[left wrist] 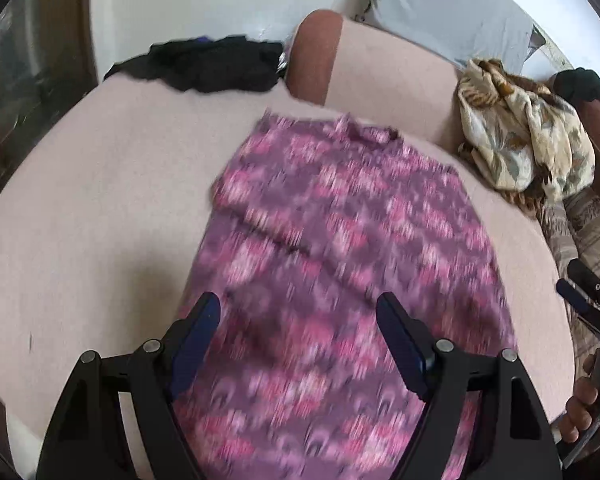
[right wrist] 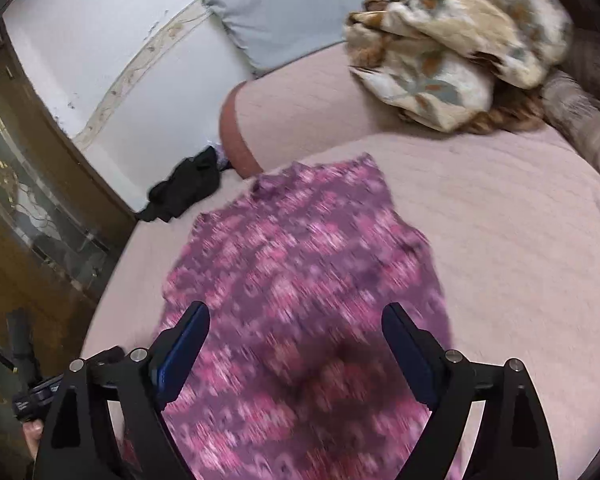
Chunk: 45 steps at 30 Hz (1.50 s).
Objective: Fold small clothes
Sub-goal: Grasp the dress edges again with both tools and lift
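Upper left lies a black garment [left wrist: 204,64]; the purple patterned garment [left wrist: 340,248] spreads over mid-frame on the pink bed [left wrist: 80,220]; left gripper [left wrist: 300,320] and right gripper [right wrist: 296,324] hang above it, jaws wide, holding nothing; seemingly between folds, so the next move calls for pinching an edge.

Both wrist views angled down, close over pink bed [left wrist: 100,208] [right wrist: 500,240]; shared: purple garment [left wrist: 340,248] [right wrist: 300,280], pillows.
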Available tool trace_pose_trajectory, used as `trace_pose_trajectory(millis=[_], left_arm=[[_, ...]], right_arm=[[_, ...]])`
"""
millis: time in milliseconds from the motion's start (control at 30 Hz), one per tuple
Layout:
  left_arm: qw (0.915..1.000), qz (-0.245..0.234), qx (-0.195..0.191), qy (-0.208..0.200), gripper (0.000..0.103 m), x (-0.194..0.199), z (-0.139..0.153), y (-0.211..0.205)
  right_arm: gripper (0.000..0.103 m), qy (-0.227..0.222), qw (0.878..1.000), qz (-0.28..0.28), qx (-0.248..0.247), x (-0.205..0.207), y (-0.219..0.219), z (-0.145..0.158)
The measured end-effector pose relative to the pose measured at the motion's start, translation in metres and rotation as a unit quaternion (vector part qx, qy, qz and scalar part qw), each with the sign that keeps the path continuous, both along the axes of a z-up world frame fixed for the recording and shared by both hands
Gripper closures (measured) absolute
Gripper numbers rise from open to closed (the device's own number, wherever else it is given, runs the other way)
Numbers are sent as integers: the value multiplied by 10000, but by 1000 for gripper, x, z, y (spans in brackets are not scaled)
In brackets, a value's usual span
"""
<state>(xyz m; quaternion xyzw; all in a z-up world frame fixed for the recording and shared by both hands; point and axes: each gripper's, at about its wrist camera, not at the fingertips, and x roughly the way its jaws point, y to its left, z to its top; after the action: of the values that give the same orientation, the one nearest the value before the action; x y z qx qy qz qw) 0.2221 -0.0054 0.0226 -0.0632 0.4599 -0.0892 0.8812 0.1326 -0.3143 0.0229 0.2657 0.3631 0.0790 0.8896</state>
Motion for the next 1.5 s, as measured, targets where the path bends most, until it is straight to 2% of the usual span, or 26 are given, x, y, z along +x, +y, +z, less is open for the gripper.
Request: trace_pose_trajectory(millis=[100,167,300,367,433,533,633,733,867,967,1033,1133,1233,1333,1367,1400,1433,1467,1500], left_arm=[[9997,-90,-23,-238,23,39,7,-14],[9995,-114,8,-292,23,57,-2,-20],[9998,-51,144,119,23,68,-38,-18],[9995,-135,133,255,23,70,-45,-18],[9994,-136,100,294,23,73,-45,-17],[9992,-110,49,372,23,78,-46,-13],[9983,-86,-34,580,23,92,-40,0],[9984,8,141,554,23,114,-32,15],[9971,128,55,749,23,165,-30,35],[9949,346,-21,951,23,209,-43,39],[9927,421,-57,1128,23,244,-58,36],[9925,333,75,1172,23,284,-75,24],[9913,245,129,1289,23,317,-91,15],[9873,47,124,1581,33,343,-108,6],[9871,14,409,1549,40,350,-109,1],[9874,49,646,1443,57,352,-107,-2],[9876,30,705,1403,63,354,-106,-3],[9882,-17,549,1427,85,356,-103,0],[9885,-47,303,1478,99,357,-100,4]], right_arm=[[12,-47,9999,104,26,37,-2,-3],[12,-17,9999,91,47,50,-6,-17],[12,460,9979,130,443,61,-19,-61],[12,619,9966,71,530,67,-24,-71],[12,726,9951,98,666,74,-28,-75],[12,841,9952,180,467,77,-23,-77],[15,1100,9917,144,644,81,-27,-79],[16,1343,9879,335,699,100,-33,-73],[16,1441,9886,420,135,140,-52,-60],[17,1512,9878,353,-84,179,-71,-67],[22,1602,9866,315,-72,206,-83,-78],[28,1768,9839,229,-142,247,-99,-97],[41,1857,9824,158,111,283,-112,-114],[42,1908,9812,267,113,307,-109,-124],[44,1899,9812,337,66,312,-104,-126],[51,1880,9812,410,-139,317,-96,-126],[59,1924,9794,447,-421,320,-89,-126],[80,1995,9738,506,-970,323,-79,-125],[89,1960,9727,534,-1119,324,-75,-123]])
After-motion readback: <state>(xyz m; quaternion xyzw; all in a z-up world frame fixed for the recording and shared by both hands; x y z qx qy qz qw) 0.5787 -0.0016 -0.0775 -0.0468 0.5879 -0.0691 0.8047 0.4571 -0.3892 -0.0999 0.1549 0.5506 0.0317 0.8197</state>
